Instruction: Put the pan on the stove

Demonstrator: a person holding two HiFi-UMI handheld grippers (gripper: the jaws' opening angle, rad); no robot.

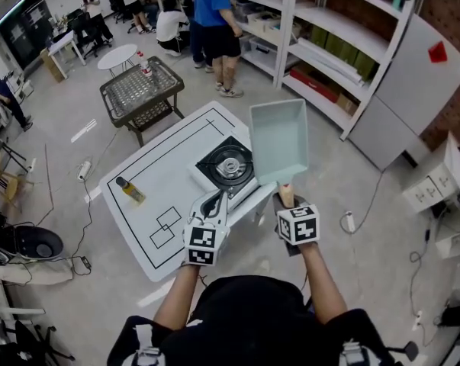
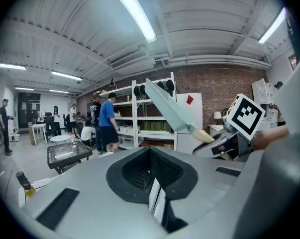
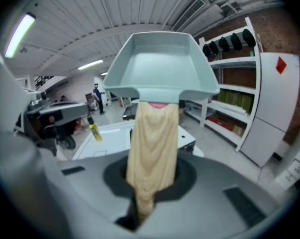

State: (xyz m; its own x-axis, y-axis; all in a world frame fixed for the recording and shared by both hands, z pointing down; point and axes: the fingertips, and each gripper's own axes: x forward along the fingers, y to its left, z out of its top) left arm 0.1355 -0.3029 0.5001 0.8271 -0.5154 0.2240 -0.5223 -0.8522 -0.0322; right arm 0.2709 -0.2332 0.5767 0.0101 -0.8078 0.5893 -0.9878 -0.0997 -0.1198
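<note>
Pinching the pan's (image 1: 278, 139) wooden handle (image 3: 152, 148), the right gripper (image 1: 285, 202) has its fingers pressed tight on the wood and carries the pan in the air, tilted with the far rim raised. In the head view the pan hangs at about 3 o'clock from the stove (image 1: 228, 166), over the surface's (image 1: 161, 181) right edge and apart from the burner, which is bare. The left gripper (image 1: 217, 202) hovers at 6 o'clock from the stove, its fingers pressed together with nothing between them. I judge the task about half done: the pan is gripped and lifted, but it has yet to travel toward 9 o'clock, level out and settle on the burner ring before the fingers let go. Room for that move looks good, since nothing stands between pan and stove. A bottle (image 1: 129, 191) sits well apart at 8 o'clock from the stove, out of the path. The stove lies near the surface's right edge, so an off-centre landing could leave the pan overhanging toward the floor. The left gripper is near the stove's front corner and may need to keep back as the pan comes across. Shelves (image 1: 321, 52) stand at 1 o'clock, well apart from the work.
</note>
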